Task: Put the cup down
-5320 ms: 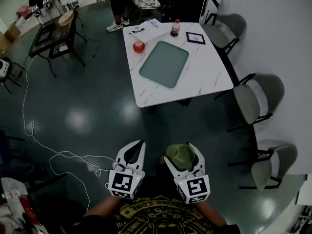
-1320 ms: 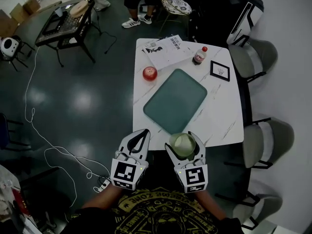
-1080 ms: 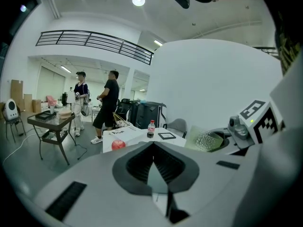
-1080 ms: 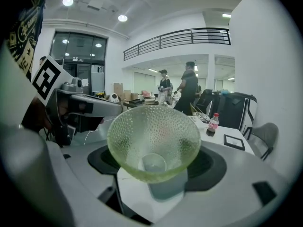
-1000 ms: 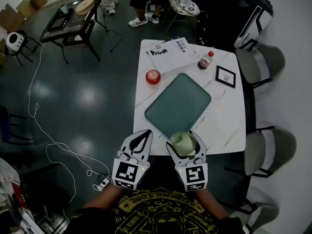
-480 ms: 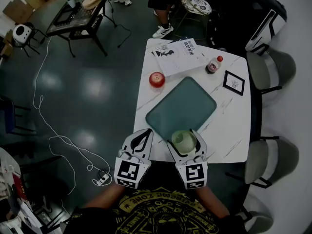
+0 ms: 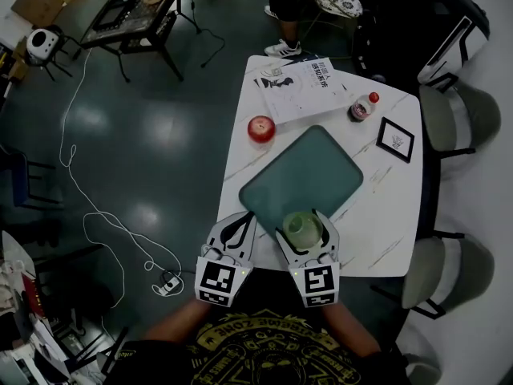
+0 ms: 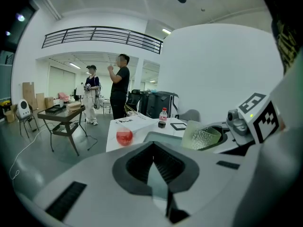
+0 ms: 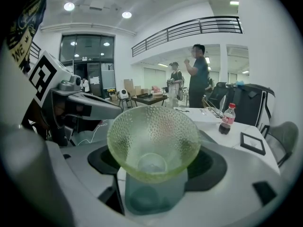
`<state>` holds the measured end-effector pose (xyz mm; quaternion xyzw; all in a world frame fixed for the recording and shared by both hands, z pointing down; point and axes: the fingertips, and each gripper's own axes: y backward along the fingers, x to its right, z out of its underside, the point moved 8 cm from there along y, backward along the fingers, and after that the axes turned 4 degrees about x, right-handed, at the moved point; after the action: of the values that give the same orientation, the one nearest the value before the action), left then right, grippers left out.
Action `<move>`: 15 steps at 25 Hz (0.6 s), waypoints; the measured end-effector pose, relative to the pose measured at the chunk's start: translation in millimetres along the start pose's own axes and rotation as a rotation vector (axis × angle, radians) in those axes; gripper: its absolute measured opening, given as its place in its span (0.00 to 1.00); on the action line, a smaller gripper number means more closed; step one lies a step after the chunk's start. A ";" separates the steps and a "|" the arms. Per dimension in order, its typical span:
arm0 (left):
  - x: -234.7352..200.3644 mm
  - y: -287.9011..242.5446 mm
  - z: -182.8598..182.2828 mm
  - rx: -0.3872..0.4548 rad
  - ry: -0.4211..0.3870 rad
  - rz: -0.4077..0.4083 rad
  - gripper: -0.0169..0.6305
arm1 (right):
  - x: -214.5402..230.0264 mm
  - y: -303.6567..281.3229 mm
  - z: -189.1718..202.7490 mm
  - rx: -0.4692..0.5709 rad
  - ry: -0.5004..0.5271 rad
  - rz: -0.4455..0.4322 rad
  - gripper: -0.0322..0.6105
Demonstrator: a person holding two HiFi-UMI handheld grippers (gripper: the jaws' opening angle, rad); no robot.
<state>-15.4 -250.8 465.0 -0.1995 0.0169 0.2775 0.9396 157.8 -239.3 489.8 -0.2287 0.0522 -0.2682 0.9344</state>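
A pale green dimpled glass cup [image 7: 302, 228] [image 9: 152, 143] sits upright between the jaws of my right gripper [image 7: 305, 232], which is shut on it. The cup hangs over the near end of the teal tray [image 7: 303, 177] on the white marble table [image 7: 385, 191]. My left gripper [image 7: 237, 229] is beside it, over the table's near left edge, with its jaws shut and nothing between them. From the left gripper view the cup [image 8: 202, 136] shows at the right.
On the table stand a red apple [image 7: 260, 128], a cola bottle [image 7: 363, 107], a small framed picture [image 7: 397, 139] and papers [image 7: 300, 88]. Grey chairs [image 7: 457, 112] line the right side. A dark side table [image 7: 136, 14] and people stand beyond. A cable [image 7: 80, 183] runs over the floor.
Both grippers and the cup have come forward toward the table; the cup now hangs over the tray's near end instead of the table's edge.
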 end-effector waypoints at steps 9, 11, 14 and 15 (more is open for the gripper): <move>-3.0 -24.1 23.7 -0.075 -0.010 -0.034 0.04 | 12.1 -24.3 25.9 -0.053 0.003 -0.031 0.64; -3.7 -29.0 28.4 -0.094 -0.010 -0.036 0.04 | 13.9 -29.0 31.6 -0.066 0.002 -0.037 0.64; -4.4 -37.1 33.1 -0.116 -0.011 -0.037 0.05 | 17.1 -36.2 40.2 -0.087 0.003 -0.044 0.64; -4.3 -39.9 34.1 -0.122 -0.012 -0.036 0.04 | 18.3 -38.5 43.4 -0.094 0.003 -0.047 0.64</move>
<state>-0.6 -270.5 511.6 -0.2550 -0.0093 0.2622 0.9307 164.5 -260.6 546.4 -0.2729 0.0609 -0.2877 0.9160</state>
